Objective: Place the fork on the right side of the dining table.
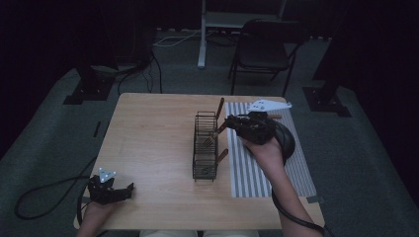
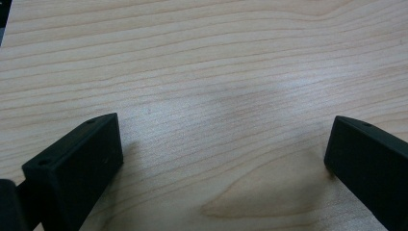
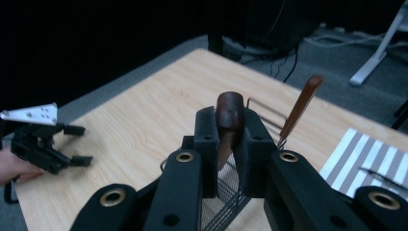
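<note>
Wood, pale and smooth with wavy grain lines, makes up your table [image 1: 148,143]. A black wire rack [image 1: 205,145], long and narrow, stands near the middle, running from 12 to 6 o'clock. A grey and white striped mat [image 1: 257,173] lies flat just beside the rack at its 3 o'clock side, reaching close to the table's right edge.

Your right gripper [image 1: 236,123] hangs over the rack's far end, coming in from 3 o'clock. Its jaws are clamped on a fork [image 1: 217,132] with a rounded brown wooden handle, seen from the right gripper view [image 3: 229,120]. The fork's metal tines point down into the rack. Another brown-handled utensil [image 1: 219,108] leans out of the rack's far end at 12 o'clock, close to your right gripper. A third brown handle [image 1: 222,155] sticks out of the rack's side toward the mat.

Your left gripper [image 1: 129,189] sits at the table's near left corner, at 7 o'clock, well apart from the rack. Its jaws are spread wide with bare wood between them [image 2: 221,144].

The whole left half of the table is open room. Beyond the far edge stands a dark folding chair [image 1: 264,49] on grey carpet, with cables on the floor.
</note>
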Available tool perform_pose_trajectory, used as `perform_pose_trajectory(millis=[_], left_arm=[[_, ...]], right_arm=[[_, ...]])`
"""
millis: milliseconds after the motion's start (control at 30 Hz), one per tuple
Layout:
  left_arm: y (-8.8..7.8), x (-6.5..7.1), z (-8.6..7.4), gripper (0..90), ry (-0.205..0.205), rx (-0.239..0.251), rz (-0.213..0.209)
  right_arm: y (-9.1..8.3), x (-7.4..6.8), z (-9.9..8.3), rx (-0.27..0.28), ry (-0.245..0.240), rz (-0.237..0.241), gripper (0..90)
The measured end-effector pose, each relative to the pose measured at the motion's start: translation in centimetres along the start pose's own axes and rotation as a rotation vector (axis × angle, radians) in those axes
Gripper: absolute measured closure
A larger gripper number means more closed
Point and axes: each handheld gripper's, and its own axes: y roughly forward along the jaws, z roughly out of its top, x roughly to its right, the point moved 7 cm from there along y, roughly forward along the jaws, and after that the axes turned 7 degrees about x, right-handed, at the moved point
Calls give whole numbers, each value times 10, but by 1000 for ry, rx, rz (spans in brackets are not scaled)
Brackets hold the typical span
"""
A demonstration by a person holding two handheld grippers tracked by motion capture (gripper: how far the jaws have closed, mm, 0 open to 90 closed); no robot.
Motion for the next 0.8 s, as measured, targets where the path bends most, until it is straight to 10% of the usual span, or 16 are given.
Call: perform_pose_trajectory(millis=[400,800], left_arm=[[0,0,0,0,0,-1,-1],[0,0,0,0,-1,0,0]], right_arm=[[-38,13,20,60,-2,-54,811],[-68,48,-19,28,47,-170,811]])
